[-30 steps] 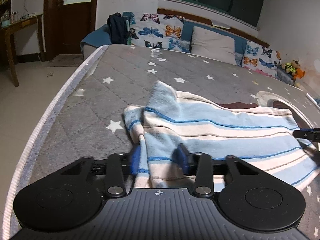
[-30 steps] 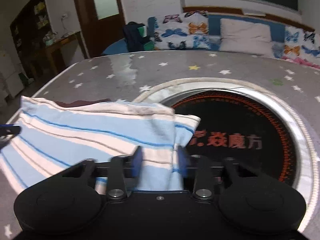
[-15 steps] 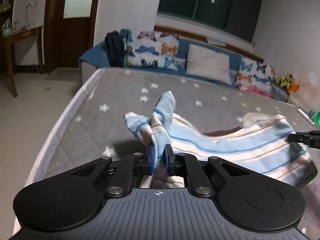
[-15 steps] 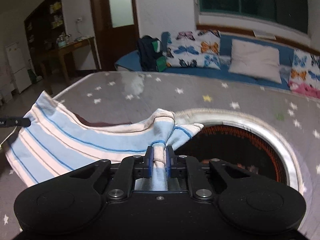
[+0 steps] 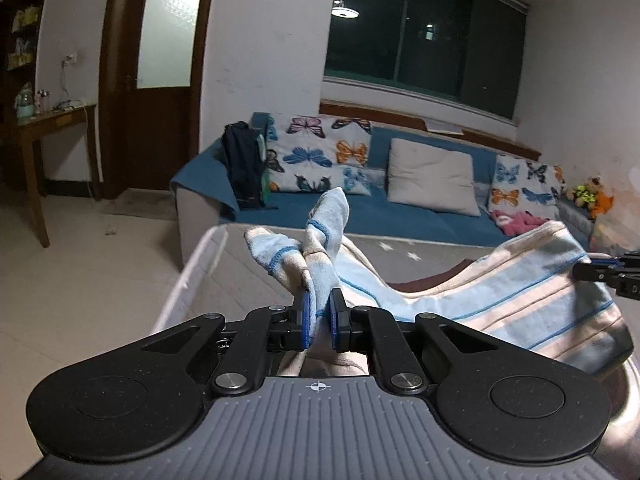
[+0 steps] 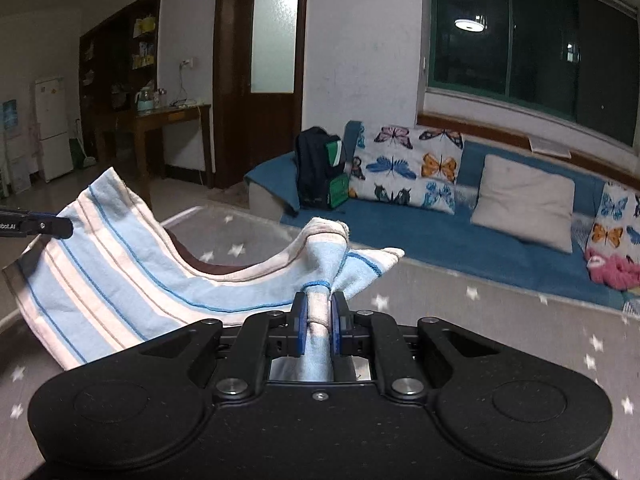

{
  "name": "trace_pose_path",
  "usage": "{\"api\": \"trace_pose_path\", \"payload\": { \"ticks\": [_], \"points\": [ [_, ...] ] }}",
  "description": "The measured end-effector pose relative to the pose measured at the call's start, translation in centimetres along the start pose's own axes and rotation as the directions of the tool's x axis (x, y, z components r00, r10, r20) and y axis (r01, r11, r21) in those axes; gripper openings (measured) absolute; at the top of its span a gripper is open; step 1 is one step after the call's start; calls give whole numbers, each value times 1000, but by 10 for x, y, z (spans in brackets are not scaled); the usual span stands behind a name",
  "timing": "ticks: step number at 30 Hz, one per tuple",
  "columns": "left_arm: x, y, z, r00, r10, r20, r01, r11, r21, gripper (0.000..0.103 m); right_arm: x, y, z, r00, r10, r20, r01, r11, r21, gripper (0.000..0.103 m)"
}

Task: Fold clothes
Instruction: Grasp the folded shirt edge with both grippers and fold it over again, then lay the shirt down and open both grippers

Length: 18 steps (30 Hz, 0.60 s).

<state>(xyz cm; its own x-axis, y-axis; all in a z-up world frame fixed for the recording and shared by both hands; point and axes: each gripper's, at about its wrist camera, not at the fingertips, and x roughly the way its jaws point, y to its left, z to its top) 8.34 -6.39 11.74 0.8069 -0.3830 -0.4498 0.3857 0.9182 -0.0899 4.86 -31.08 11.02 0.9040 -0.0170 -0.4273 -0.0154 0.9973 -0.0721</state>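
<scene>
Now both grippers pinch the striped cloth (image 5: 500, 300), which a second ago lay flat on the starred mattress (image 6: 500, 320) between open jaws. The left gripper (image 5: 319, 316) clamps one bunched corner, the right gripper (image 6: 319, 322) the other. The cloth hangs lifted between them, sagging in the middle above the mattress.

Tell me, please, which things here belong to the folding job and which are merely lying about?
In the job:
- striped cloth
- left tongs
- right tongs
- star-patterned table

Lying about:
- backpack
- butterfly cushions
- plain cushion
- soft toys
</scene>
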Motion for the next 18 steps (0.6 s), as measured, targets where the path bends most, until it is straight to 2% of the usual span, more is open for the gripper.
{"api": "trace_pose_path", "payload": {
  "ticks": [6, 12, 14, 18],
  "points": [
    [42, 11, 0, 996, 66, -66, -67, 998, -8, 11, 42, -14, 6, 999, -25, -44, 25, 1000, 9, 13],
    [77, 15, -17, 980, 136, -148, -133, 991, 31, 12, 84, -18, -17, 987, -63, -145, 67, 997, 26, 15],
    [79, 19, -20, 977, 149, -155, -144, 989, 45, 16, 92, -18, -24, 981, -82, -175, 90, 995, 35, 16],
    [75, 23, -28, 973, 167, -162, -159, 985, 60, 34, 88, -23, -28, 975, -97, -200, 107, 993, 41, 17]
  ]
}}
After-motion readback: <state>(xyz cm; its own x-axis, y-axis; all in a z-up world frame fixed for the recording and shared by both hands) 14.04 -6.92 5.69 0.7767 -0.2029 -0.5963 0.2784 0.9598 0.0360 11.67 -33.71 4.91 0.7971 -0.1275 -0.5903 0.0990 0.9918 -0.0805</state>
